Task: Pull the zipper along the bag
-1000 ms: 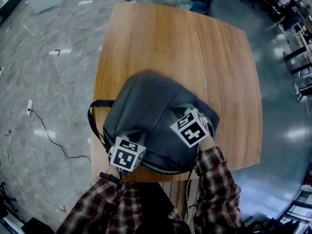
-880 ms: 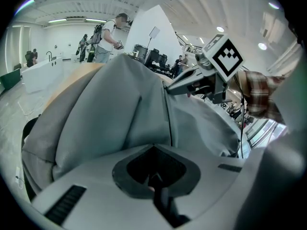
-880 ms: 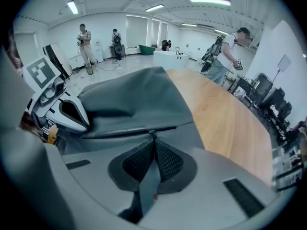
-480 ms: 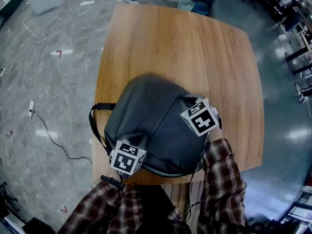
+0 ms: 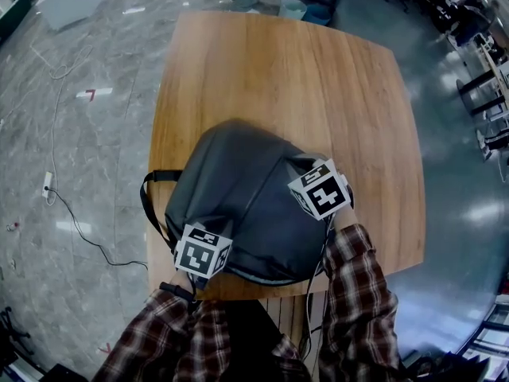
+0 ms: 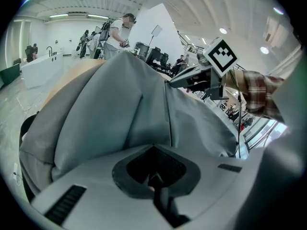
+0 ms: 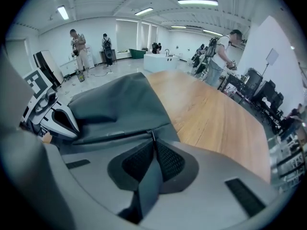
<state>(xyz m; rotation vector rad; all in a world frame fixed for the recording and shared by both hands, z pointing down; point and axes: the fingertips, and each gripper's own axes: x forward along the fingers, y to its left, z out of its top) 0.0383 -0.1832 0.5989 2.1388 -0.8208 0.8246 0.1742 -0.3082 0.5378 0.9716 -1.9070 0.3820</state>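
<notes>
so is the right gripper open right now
No, in the right gripper view the right gripper has its jaws pressed together on the zipper pull at the edge of the bag.

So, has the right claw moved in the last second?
Yes. The right claw, shut on the zipper pull, has gone along the bag toward the far edge of the table.

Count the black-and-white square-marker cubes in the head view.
2. One black-and-white marker cube rides the left gripper at the dark grey fabric backpack's near-left corner; the other rides the right gripper at its right side. None appear hidden.
</notes>
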